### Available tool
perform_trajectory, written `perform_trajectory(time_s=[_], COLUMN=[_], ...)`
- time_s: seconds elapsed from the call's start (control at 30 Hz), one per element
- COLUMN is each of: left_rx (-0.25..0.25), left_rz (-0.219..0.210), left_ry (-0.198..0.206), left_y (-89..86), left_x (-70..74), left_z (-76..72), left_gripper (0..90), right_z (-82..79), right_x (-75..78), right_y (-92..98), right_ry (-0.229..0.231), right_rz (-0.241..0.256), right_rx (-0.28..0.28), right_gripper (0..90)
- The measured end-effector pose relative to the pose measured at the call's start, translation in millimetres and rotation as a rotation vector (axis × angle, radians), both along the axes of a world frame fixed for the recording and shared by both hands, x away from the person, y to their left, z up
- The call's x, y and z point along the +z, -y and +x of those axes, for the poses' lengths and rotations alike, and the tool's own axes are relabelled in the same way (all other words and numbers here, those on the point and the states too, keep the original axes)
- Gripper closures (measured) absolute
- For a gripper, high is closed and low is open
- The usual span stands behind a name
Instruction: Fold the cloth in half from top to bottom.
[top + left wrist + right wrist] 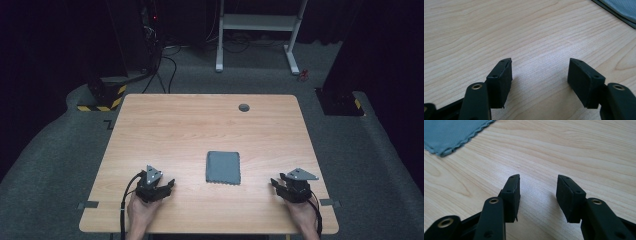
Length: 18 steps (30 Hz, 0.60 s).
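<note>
Both grippers idle, jaws apart, nothing held: left gripper [161, 186] and right gripper [286, 186] low over the table [165, 125] near its front edge. Folded grey cloth [223, 167] lies flat between them, apart from both. Looks light, soft, limp, layers will slide. Best bet: pinch a near corner or the scalloped near edge [461, 141].

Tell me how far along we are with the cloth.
Done: the cloth lies folded flat mid-table, edges stacked in the right gripper view. In hand: nothing; the left gripper and right gripper rest on the table either side, fingers open and empty. Left: any further fold or unfolding; no grasp has begun.
</note>
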<state>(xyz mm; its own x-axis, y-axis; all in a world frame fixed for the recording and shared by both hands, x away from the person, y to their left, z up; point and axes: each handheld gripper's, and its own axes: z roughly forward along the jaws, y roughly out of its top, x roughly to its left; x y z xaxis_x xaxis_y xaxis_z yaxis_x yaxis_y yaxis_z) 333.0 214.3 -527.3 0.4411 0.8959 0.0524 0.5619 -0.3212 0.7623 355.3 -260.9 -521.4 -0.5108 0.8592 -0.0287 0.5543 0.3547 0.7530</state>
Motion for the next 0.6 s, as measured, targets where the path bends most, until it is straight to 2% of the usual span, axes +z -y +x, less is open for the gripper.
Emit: perform_trajectory(time_s=[0.07, 0.13, 0.2, 0.27, 0.6], left_rx=[0.008, 0.014, 0.016, 0.015, 0.009], left_rz=[-0.022, -0.050, -0.039, -0.039, -0.040], left_ry=[-0.016, -0.035, -0.031, -0.032, -0.036], left_y=[-1.7, -4.0, -2.7, -1.1, -1.4], left_x=[-0.3, -0.6, -0.7, -0.9, -0.8], left_z=[1.4, 2.8, 2.1, 1.5, 1.8], left_gripper=[35.6, 33.6, 32.7, 31.7, 30.2], right_z=[0.8, 1.8, 4.1, 4.2, 4.4], right_x=[-0.6, -0.6, -1.0, -1.0, -1.0], right_y=[-1.3, -0.4, 2.3, 1.7, 1.8], right_ry=[-0.004, -0.017, -0.037, -0.035, -0.038], right_rz=[-0.028, -0.017, 0.002, -0.003, 0.000], right_rx=[0.002, -0.008, -0.031, -0.042, -0.050], right_gripper=[50.4, 45.9, 42.0, 41.1, 40.0])
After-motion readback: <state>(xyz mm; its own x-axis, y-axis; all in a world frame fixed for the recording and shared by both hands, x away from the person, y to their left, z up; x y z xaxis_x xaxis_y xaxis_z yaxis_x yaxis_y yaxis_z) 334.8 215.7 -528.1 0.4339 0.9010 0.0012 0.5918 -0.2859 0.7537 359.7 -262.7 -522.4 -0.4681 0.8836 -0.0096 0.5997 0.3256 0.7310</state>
